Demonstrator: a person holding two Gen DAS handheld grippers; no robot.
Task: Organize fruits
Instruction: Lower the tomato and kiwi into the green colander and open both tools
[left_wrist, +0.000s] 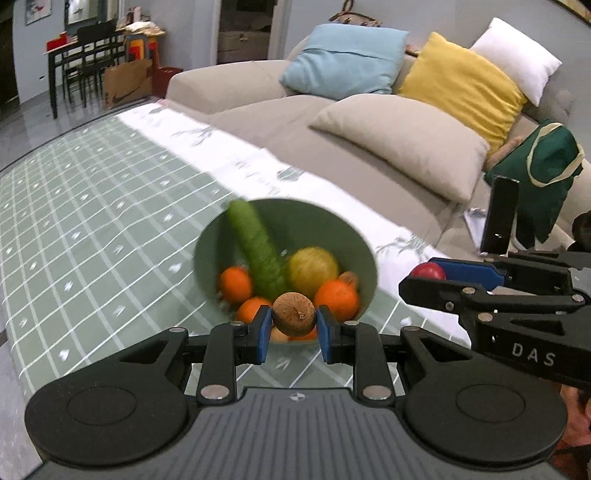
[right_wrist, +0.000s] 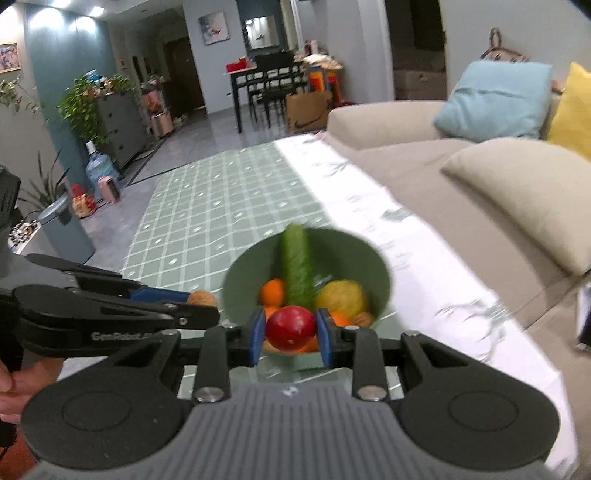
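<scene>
A green bowl (left_wrist: 332, 225) stands on the checked tablecloth; it also shows in the right wrist view (right_wrist: 351, 254). It holds a cucumber (left_wrist: 255, 247), a yellow fruit (left_wrist: 314, 266), oranges (left_wrist: 338, 299) and a brown nut. My left gripper (left_wrist: 294, 325) is shut on a brown round fruit (left_wrist: 294, 314), held just over the bowl's near rim. My right gripper (right_wrist: 290, 332) is shut on a red fruit (right_wrist: 290, 327), also at the bowl's near rim. Each gripper shows from the side in the other view, close together.
A beige sofa (left_wrist: 369, 122) with blue, yellow, white and beige cushions runs along the table's far side. A green cloth (left_wrist: 535, 177) and a dark phone (left_wrist: 498, 214) are at the right. Dining table, chairs, plants and a bin (right_wrist: 66, 229) stand across the room.
</scene>
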